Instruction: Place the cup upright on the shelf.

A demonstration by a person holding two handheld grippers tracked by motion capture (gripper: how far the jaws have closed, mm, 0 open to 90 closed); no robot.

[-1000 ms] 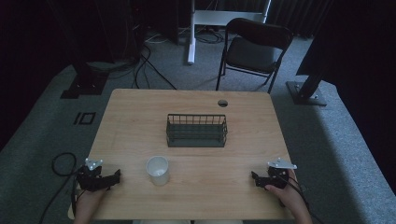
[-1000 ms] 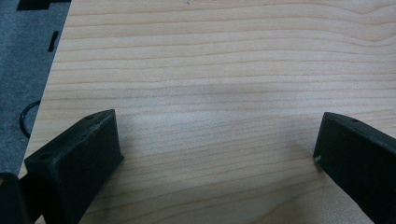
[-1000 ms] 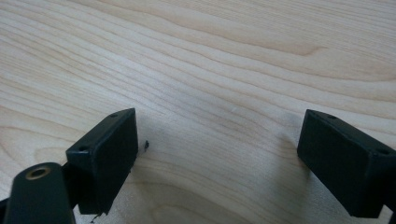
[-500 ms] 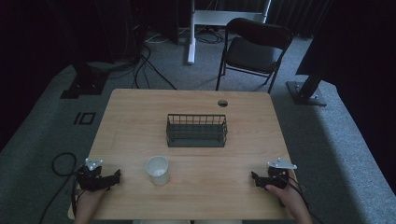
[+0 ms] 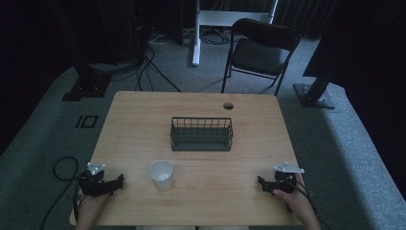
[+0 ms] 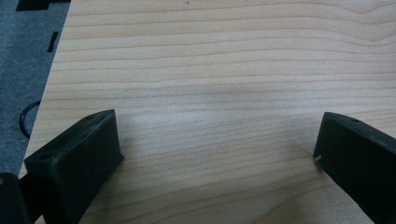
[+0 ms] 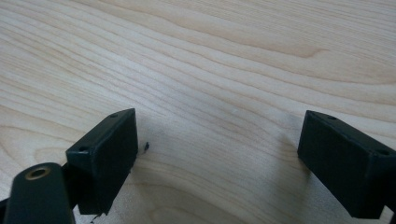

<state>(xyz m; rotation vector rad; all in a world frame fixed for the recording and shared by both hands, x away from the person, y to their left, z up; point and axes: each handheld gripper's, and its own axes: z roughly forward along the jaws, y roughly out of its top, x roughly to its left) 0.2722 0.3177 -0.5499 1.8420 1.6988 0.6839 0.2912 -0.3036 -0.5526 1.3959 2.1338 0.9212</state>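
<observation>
A: While both hands rest at the near tabletop [image 5: 143, 120] corners, why sit so wide apart?

B: I keep my left gripper [image 5: 117, 181] at 7 o'clock and my right gripper [image 5: 261, 182] at 5 o'clock, both spread open and holding nothing, so the middle stays free. The cup [image 5: 162, 174] stands upright near 6 o'clock, closest to my left; the wire basket [image 5: 201, 134] waits at centre.

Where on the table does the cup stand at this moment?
In the high view, the cup stands upright near the table's front edge, left of centre, just right of the left gripper and in front of the wire basket.
</observation>
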